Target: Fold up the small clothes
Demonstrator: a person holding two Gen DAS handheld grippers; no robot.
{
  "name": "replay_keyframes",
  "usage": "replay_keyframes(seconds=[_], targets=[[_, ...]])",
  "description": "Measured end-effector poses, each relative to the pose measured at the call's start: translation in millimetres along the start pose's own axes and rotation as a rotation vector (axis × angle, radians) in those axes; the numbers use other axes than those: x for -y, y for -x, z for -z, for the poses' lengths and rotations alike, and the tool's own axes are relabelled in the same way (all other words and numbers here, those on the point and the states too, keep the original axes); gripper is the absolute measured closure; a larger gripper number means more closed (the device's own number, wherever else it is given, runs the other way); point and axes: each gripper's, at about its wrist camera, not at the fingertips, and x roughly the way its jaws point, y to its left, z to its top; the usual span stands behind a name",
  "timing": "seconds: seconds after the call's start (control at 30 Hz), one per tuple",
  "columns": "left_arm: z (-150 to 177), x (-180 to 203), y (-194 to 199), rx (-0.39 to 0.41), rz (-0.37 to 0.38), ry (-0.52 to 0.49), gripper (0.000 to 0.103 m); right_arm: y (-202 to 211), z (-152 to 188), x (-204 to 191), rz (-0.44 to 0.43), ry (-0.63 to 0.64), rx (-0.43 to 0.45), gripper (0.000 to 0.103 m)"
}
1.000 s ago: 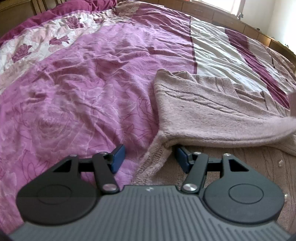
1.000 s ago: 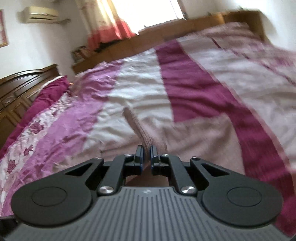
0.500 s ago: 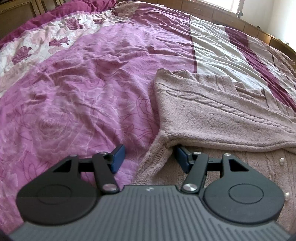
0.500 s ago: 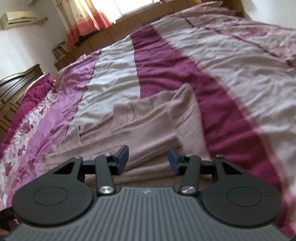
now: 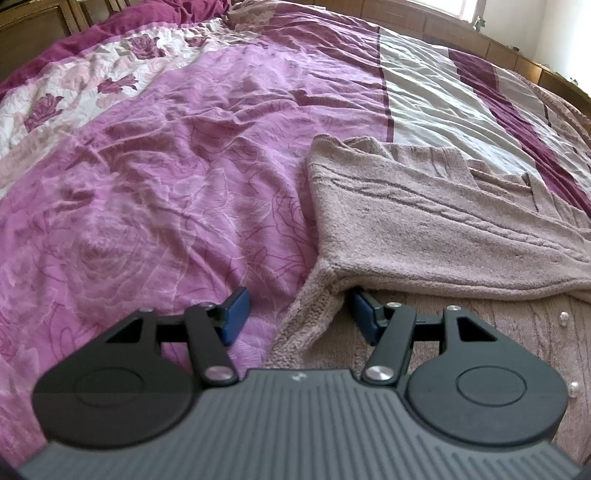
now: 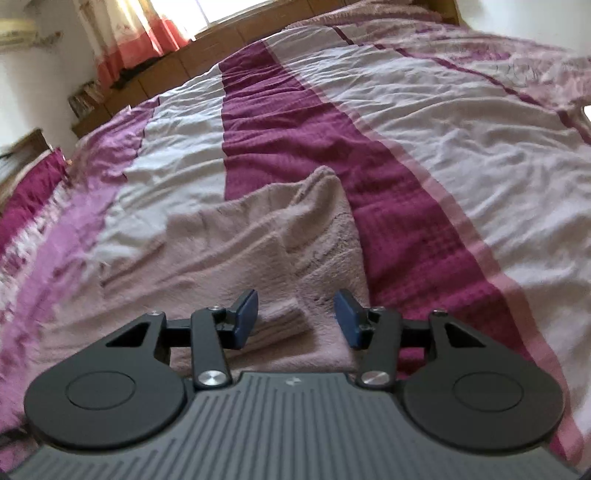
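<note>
Nothing much was in the way up close: both grippers hung low over the bed, the left gripper spread wide with its left pad over the quilt and its right pad tucked just under the folded-over edge of the sweater. The right gripper was spread too, holding nothing, with the sweater bunched right beneath and ahead of it. Further back were the curtain and window.
</note>
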Motion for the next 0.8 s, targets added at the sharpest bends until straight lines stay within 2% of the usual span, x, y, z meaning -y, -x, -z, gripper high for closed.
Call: replay_keyframes(seconds=[0.1,0.2,0.4,0.5,0.8], targets=[[0,0,0,0.000,0.000,-0.004,0.042,0,3,-1,0.002,0.021,0.012,0.047],[-1,-1,3,-0.010,0.003,-0.001,0.042,8,-1,3,-0.026,-0.010,0.001,0.045],[-4,-5,18,-0.039,0.031,-0.020,0.041,47,-4,11,-0.062,0.007,-0.021,0.045],[-2,-8,30,-0.056,0.041,-0.050,0.041,73,1,18,-0.081,0.040,-0.043,0.040],[13,-26,67,-0.119,0.024,-0.094,0.041,130,32,40,-0.118,0.080,-0.153,0.039]])
